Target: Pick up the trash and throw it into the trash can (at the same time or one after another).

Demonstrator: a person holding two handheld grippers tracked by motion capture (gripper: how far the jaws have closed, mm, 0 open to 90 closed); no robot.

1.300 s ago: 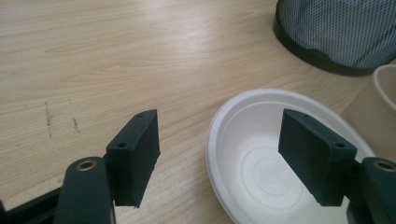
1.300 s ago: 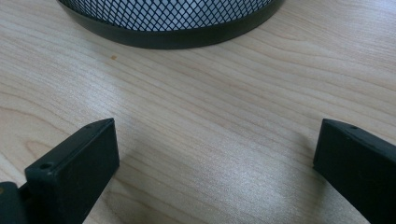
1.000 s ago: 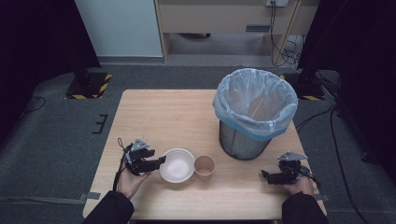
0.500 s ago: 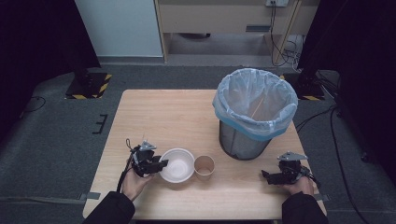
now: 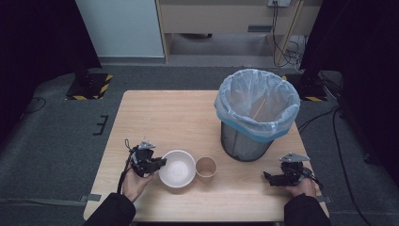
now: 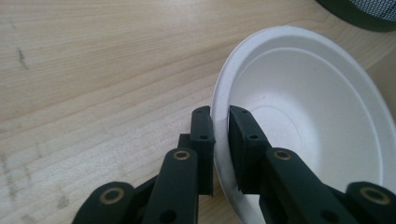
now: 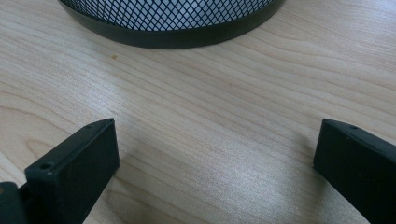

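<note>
A white paper bowl (image 5: 177, 168) sits near the table's front edge, with a small brown paper cup (image 5: 206, 169) just to its right. My left gripper (image 5: 160, 163) is at the bowl's left rim. In the left gripper view its jaws have just been closing and now pinch the bowl (image 6: 308, 116) rim between their pads, left gripper (image 6: 220, 122). My right gripper (image 5: 267, 178) rests at the front right of the table. Its jaws stand wide apart over bare wood, right gripper (image 7: 215, 154).
A black mesh waste bin (image 5: 256, 115) lined with a pale blue bag stands at the right of the wooden table (image 5: 169, 117); its base (image 7: 173, 28) lies just ahead of my right gripper. Dark floor and cables surround the table.
My left gripper has slid right to the bowl and its jaws have closed on the rim. The right hand has stayed still.
</note>
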